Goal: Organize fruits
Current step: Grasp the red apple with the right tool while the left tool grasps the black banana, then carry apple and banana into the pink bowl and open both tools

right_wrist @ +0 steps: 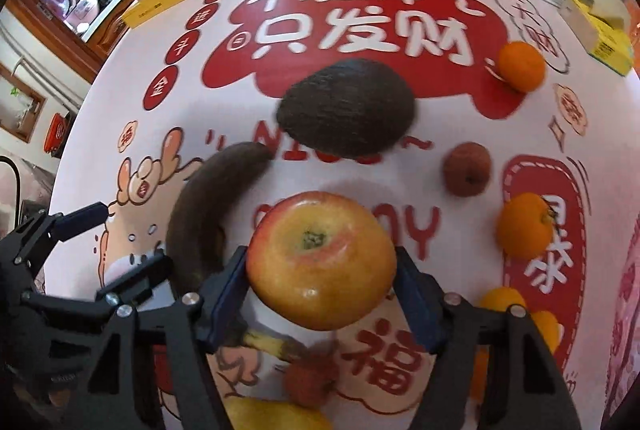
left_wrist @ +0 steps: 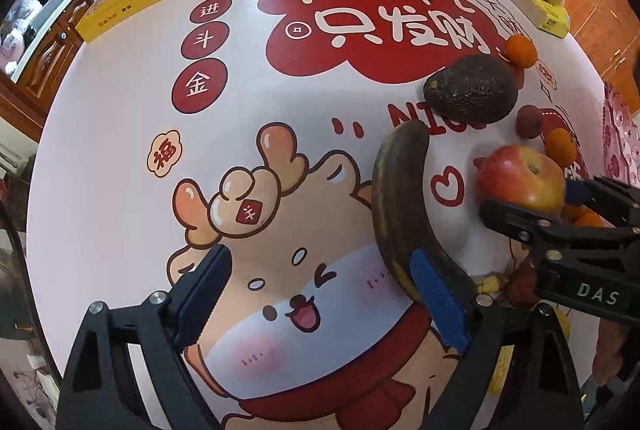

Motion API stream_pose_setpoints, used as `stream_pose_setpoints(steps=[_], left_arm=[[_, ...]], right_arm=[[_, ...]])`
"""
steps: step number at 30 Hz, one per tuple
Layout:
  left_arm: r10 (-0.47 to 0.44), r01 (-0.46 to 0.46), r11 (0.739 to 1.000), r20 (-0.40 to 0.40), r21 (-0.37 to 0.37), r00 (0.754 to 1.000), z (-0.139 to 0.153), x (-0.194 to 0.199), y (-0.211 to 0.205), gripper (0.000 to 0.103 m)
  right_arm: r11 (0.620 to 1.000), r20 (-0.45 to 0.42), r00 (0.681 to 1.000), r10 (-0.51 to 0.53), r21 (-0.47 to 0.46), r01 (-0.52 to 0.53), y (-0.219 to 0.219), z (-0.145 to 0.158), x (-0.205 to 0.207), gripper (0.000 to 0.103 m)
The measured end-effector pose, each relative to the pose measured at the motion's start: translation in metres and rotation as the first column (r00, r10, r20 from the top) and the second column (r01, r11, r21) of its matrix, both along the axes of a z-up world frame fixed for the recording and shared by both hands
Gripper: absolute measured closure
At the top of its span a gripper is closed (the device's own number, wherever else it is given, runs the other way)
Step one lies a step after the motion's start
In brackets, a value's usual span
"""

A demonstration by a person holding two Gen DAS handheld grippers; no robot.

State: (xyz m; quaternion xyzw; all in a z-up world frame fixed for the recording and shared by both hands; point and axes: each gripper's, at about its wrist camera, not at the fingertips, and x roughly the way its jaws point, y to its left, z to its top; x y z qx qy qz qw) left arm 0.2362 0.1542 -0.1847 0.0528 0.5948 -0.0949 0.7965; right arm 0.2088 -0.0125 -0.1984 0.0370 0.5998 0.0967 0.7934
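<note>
Now the right gripper (right_wrist: 322, 288) clamps its blue pads on both sides of the apple (right_wrist: 322, 262), which sits stem-up above the printed tablecloth (left_wrist: 120, 158), just beside the blackened banana (right_wrist: 208, 214). Meanwhile the left gripper (left_wrist: 320, 302) gapes wide and holds nothing, its right pad (left_wrist: 436, 302) against the banana's near end. Beyond lie the avocado (right_wrist: 346, 108), a lychee (right_wrist: 466, 169) and two oranges (right_wrist: 522, 66).

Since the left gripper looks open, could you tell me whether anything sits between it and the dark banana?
Nothing visible does: the left gripper is open, and its right finger already lies against the banana near its lower end.
</note>
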Motion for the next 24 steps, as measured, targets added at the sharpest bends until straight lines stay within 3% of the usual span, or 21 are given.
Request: stream_pose_setpoints(steps=[3, 7, 10, 12, 14, 19, 20, 21, 24], left_arm=[[0.023, -0.024, 0.999, -0.040, -0.024, 0.999, 0.001, 0.003, 0.002, 0.013], [0.049, -0.060, 0.990, -0.087, -0.125, 0.995, 0.005, 0.006, 0.002, 0.013], [0.056, -0.065, 0.994, -0.105, -0.083, 0.993, -0.004, 0.011, -0.011, 0.014], [0.062, -0.071, 0.996, -0.130, -0.062, 0.989, -0.014, 0.015, -0.022, 0.026], [0.075, -0.084, 0.995, -0.157, -0.054, 0.985, -0.023, 0.017, -0.030, 0.031], [0.074, -0.070, 0.996, -0.089, 0.049, 0.993, -0.024, 0.012, -0.052, 0.046], [0.068, -0.064, 0.997, -0.076, 0.043, 0.995, -0.023, 0.010, -0.055, 0.058], [0.058, -0.055, 0.998, -0.070, 0.043, 0.996, -0.022, 0.008, -0.059, 0.064], [0.049, -0.046, 0.996, -0.040, 0.081, 0.998, -0.020, 0.004, -0.067, 0.068]], right_arm=[[1.000, -0.006, 1.000, -0.020, -0.005, 0.020, -0.011, 0.000, -0.004, 0.034], [1.000, -0.008, 1.000, -0.028, -0.007, 0.028, -0.017, -0.001, -0.015, 0.034], [1.000, -0.002, 1.000, -0.026, -0.010, 0.026, -0.019, 0.000, -0.021, 0.034], [0.999, 0.002, 1.000, -0.026, -0.019, 0.026, -0.019, 0.001, -0.026, 0.034], [0.999, 0.008, 1.000, -0.029, -0.024, 0.029, -0.021, 0.002, -0.030, 0.033], [0.999, 0.026, 0.999, -0.032, -0.040, 0.033, -0.025, 0.008, -0.038, 0.033], [0.998, 0.025, 0.999, -0.034, -0.046, 0.035, -0.025, 0.009, -0.040, 0.034], [0.998, 0.024, 0.999, -0.038, -0.053, 0.039, -0.025, 0.010, -0.042, 0.034], [0.997, 0.045, 0.998, -0.033, -0.069, 0.036, -0.022, 0.018, -0.049, 0.034]])
